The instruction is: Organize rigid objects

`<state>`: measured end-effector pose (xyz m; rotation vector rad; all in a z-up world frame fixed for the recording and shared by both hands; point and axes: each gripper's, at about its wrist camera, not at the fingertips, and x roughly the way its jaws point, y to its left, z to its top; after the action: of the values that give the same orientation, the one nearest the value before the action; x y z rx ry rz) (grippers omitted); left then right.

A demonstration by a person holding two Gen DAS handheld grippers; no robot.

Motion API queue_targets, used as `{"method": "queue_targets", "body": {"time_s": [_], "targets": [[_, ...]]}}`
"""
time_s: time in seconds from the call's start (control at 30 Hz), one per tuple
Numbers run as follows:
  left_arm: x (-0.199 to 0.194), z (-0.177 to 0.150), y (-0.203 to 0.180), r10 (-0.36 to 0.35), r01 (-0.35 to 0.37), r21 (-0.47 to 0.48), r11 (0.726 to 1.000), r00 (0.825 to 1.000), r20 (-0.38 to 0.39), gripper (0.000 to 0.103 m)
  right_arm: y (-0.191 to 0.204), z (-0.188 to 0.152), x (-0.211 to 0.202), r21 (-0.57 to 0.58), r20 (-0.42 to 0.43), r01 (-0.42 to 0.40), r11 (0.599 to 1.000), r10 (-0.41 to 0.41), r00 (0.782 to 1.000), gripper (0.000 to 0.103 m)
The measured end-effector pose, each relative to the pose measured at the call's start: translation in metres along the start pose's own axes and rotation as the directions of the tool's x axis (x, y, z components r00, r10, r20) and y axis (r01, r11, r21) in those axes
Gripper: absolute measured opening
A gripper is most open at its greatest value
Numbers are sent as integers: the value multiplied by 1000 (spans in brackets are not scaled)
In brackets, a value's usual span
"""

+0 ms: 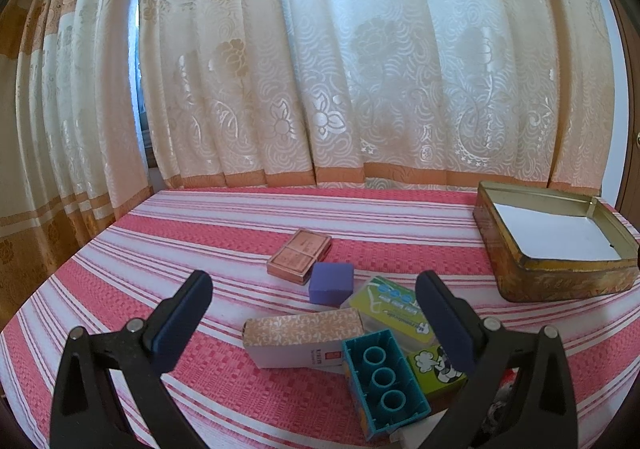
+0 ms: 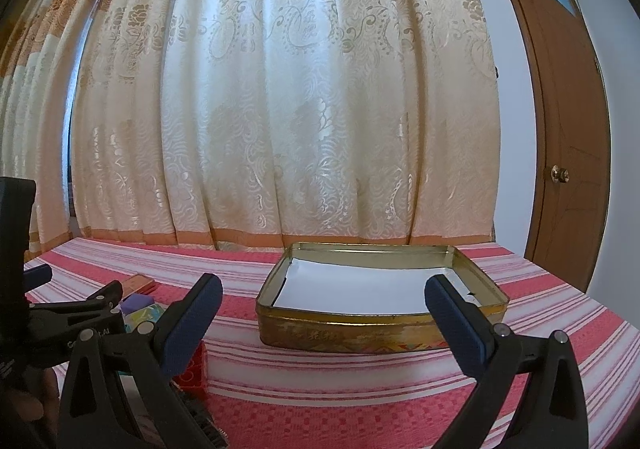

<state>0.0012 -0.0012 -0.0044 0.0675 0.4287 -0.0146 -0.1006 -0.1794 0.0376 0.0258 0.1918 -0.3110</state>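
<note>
The left gripper (image 1: 314,323) hovers level, its jaws wide apart, above the teal block (image 1: 382,379). The right gripper (image 2: 324,323), also spread and holding nothing, faces the tin (image 2: 384,333) just ahead.

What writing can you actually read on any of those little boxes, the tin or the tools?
Nothing reads cleanly.
Green-and-white box: blue printed lines, too blurred to read.
Long patterned box: a small red square mark and tiny characters, unreadable.
Copper-coloured box: embossed marks, unreadable.
Green cartoon carton: a picture only.
Left gripper's body, in the right wrist view: white lettering, partly hidden, seemingly ending in "AI".
Gold tin: patterns only, no words.
</note>
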Motion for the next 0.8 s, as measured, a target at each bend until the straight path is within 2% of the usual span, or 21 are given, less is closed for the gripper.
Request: {"method": "queue_targets", "body": {"time_s": [0.4, 0.57, 0.7, 0.8], "targets": [[-5, -6, 4, 19, -20, -18, 1000, 999, -35, 103, -3, -1, 0, 30, -15, -62, 998, 62, 998, 102], [-12, -10, 2, 33, -31, 26, 999, 999, -44, 103, -5, -2, 0, 39, -23, -97, 995, 98, 995, 102], [-21, -14, 8, 37, -33, 59, 998, 997, -64, 103, -7, -4, 2, 35, -67, -171, 985, 173, 983, 102], [-27, -18, 18, 12, -6, 63, 998, 996, -91, 103, -7, -8, 1, 16, -123, -244, 970, 244, 962, 101]]}}
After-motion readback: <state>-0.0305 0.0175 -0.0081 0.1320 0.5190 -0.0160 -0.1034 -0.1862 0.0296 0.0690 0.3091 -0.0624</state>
